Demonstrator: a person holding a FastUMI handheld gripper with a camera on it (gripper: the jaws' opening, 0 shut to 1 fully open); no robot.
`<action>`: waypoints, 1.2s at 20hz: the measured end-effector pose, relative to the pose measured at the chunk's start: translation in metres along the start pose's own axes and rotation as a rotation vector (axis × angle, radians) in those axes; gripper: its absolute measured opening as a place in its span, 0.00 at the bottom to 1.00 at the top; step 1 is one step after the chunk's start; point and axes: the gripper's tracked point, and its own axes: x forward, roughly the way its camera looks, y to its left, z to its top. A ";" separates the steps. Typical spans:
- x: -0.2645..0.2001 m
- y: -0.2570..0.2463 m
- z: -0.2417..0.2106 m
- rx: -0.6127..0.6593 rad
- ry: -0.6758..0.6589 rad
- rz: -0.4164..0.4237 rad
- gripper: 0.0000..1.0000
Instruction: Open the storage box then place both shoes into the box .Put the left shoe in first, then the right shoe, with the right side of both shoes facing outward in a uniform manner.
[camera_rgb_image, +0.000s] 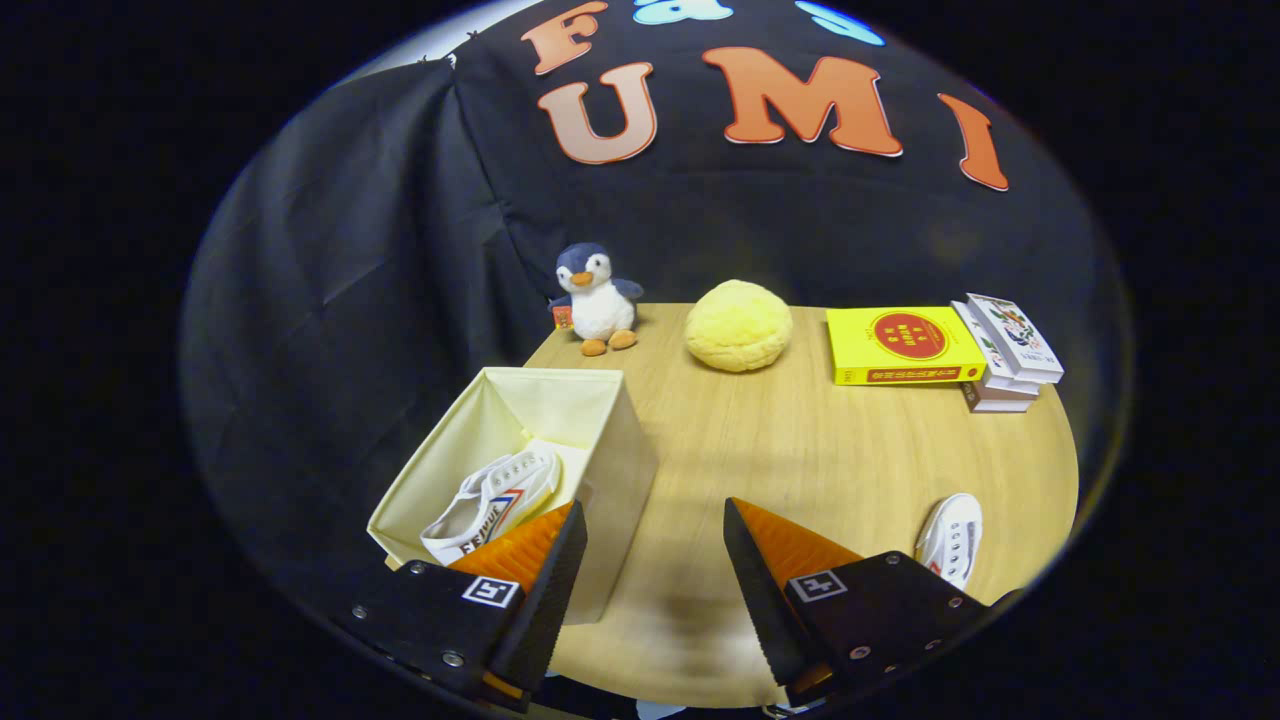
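Note:
A cream fabric storage box (610, 450) stands open on the wooden table, just ahead of my left finger. One white shoe (490, 505) with red and blue stripes lies on its side inside the box. A second white shoe (952, 538) rests on the table beyond my right finger, partly hidden by it. My gripper (655, 540) hovers above the table beside the box, open, with nothing between its fingers.
A penguin plush (597, 298) and a yellow fluffy ball (739, 325) sit at the table's (800, 450) far edge. A yellow book (905, 345) and a short stack of books (1010, 355) lie at the far right.

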 end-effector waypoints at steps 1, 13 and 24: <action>-0.005 -0.018 -0.002 0.009 -0.010 -0.015 0.83; -0.044 -0.240 -0.100 0.036 0.056 -0.343 0.89; -0.030 -0.292 -0.179 -0.048 0.181 -0.414 0.74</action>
